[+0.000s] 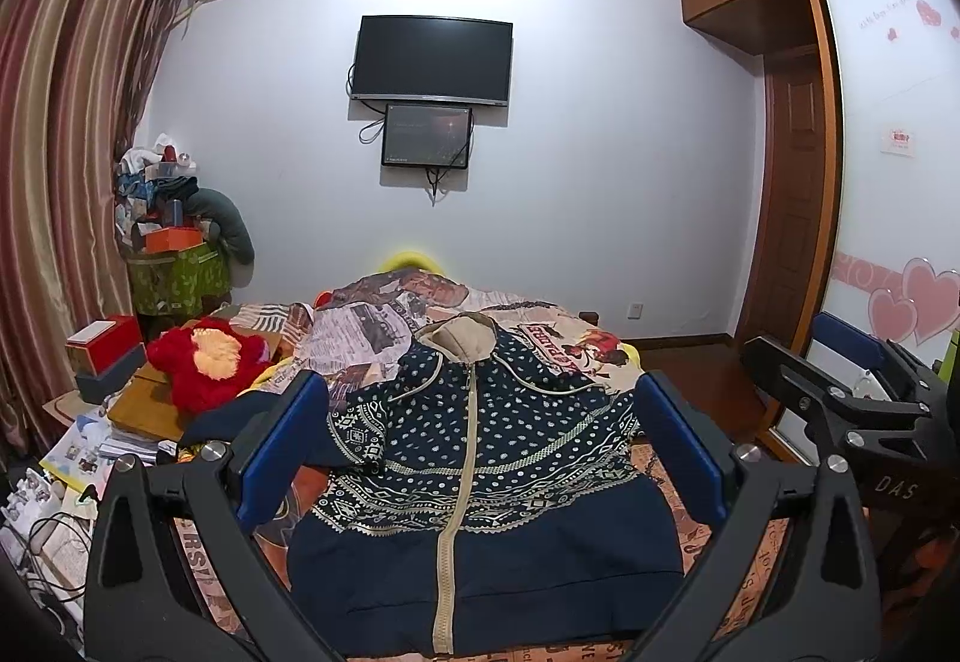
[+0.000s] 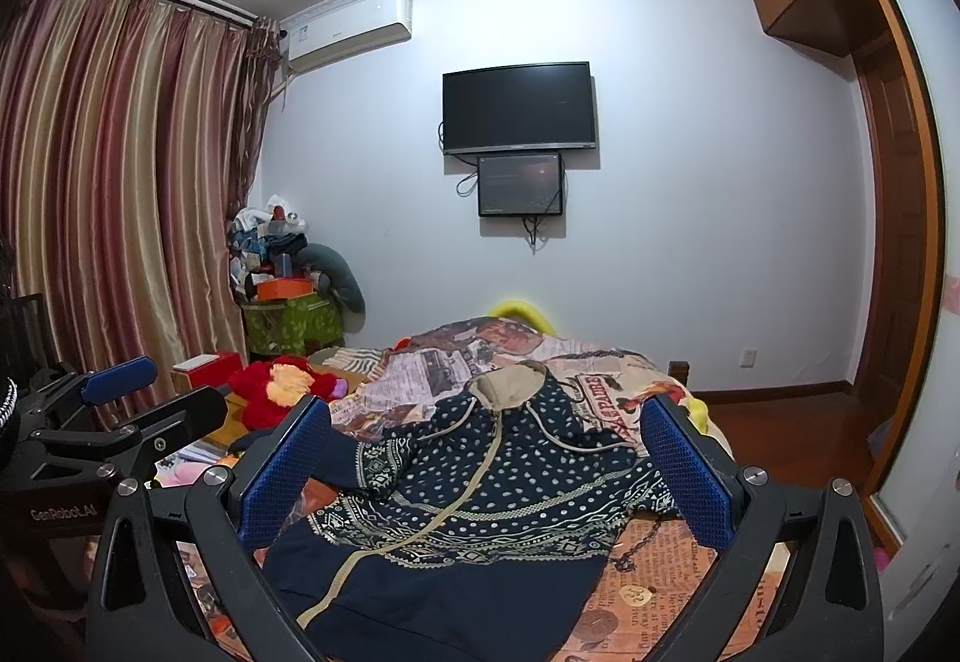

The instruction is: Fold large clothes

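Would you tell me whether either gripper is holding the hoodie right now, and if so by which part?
Nothing is held. The left gripper and the right gripper both stand open above the navy hoodie, which lies flat on the bed.

1. Left gripper (image 1: 480,446): black angular frame, 2 fingers faced with textured blue pads (image 1: 282,443), round silver screws at the joints.
2. Right gripper (image 2: 485,473): same black frame, blue pads (image 2: 282,473), silver screws; white letters "DAS" on its side, "GenRobot.AI" on the left one's.
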`<state>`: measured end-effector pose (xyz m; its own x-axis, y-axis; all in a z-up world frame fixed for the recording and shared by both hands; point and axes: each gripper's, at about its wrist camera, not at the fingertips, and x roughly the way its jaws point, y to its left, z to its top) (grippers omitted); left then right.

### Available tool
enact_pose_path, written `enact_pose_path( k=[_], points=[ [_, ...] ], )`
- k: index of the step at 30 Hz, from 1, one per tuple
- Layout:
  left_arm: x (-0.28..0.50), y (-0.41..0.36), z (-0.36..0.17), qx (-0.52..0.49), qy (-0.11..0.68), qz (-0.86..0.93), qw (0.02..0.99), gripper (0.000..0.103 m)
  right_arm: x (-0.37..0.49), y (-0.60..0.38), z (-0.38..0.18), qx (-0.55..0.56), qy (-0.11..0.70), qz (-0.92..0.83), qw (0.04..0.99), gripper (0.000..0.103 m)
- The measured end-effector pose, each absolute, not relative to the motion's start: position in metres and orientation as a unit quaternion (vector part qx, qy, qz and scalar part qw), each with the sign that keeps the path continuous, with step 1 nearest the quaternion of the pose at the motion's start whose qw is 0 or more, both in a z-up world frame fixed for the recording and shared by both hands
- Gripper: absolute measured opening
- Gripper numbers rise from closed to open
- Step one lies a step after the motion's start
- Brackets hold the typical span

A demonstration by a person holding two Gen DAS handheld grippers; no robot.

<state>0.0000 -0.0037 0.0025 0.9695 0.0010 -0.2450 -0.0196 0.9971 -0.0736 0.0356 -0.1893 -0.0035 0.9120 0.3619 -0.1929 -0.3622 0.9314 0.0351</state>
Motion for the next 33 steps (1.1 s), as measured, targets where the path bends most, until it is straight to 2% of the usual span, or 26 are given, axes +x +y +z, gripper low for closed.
enact_pose_path(
  k=[33],
  points=[
    [-0.0010,-0.0012,0.0029,-0.041,0.120,0.007,0.992,0.103,0.0368,-0.1897,-0.0027,-0.002,0.097,0.185,0.978,0.103]
  ],
)
